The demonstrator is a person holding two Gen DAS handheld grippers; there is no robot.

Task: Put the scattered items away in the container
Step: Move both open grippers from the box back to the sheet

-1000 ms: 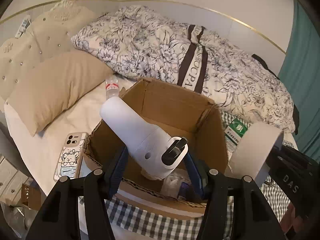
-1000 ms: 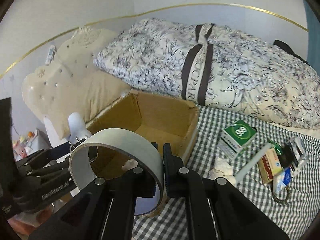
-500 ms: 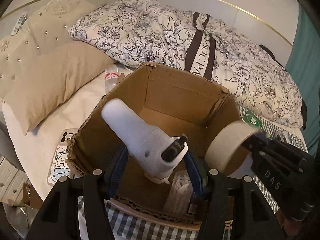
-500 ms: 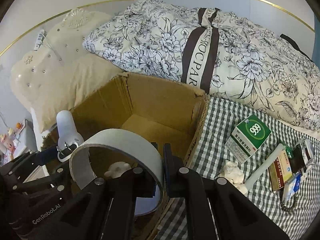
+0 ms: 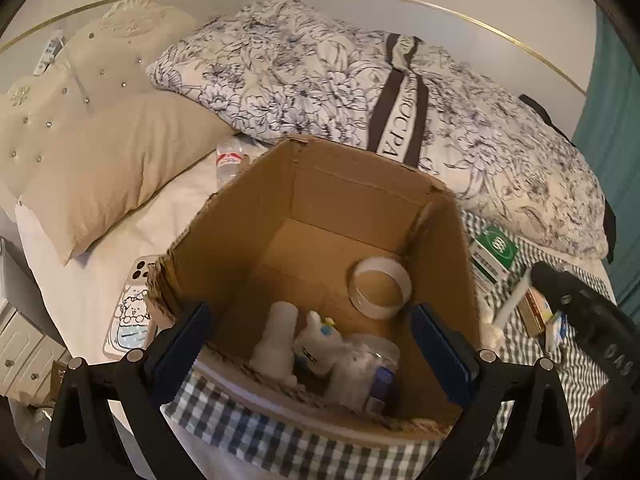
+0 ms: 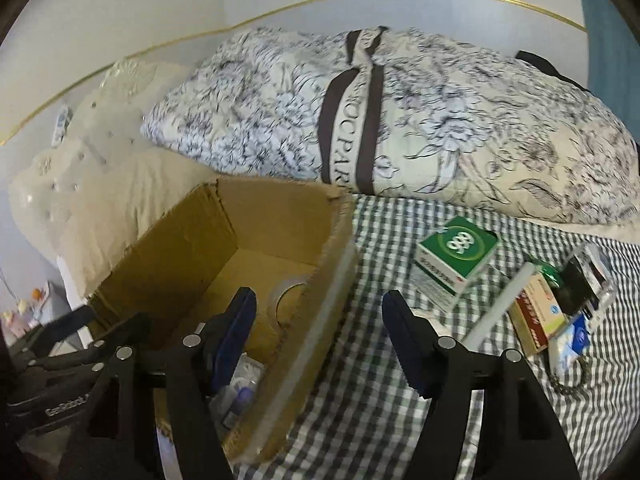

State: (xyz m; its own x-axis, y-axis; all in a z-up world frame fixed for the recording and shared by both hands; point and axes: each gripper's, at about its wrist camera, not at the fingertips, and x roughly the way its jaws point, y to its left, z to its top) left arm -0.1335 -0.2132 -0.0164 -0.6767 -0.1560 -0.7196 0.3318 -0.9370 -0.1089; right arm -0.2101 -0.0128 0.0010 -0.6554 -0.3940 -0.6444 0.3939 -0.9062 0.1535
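Note:
An open cardboard box point(image 5: 360, 184) point(image 6: 280, 216) stands on the bed. Inside lie a tape roll point(image 5: 379, 288) point(image 6: 286, 296), a white handheld device point(image 5: 278, 334), a small white toy point(image 5: 316, 340) and a clear plastic item point(image 5: 360, 368). My left gripper point(image 5: 308, 344) is open and empty over the box's near edge. My right gripper point(image 6: 316, 340) is open and empty above the box's right wall. On the checked cloth to the right lie a green box point(image 6: 458, 256) point(image 5: 494, 250), a white stick point(image 6: 500, 308), a red and tan packet point(image 6: 538, 316) and a blue packet point(image 6: 572, 340).
A phone in a cartoon case point(image 5: 130, 312) lies left of the box. A water bottle point(image 5: 230, 158) lies behind it by the beige pillow point(image 5: 112, 164). A folded floral duvet point(image 6: 400, 120) fills the back. A key chain point(image 6: 572, 380) lies at the right.
Both grippers have opened. The white device has dropped from my left gripper into the box, and the tape roll has dropped from my right gripper into the box.

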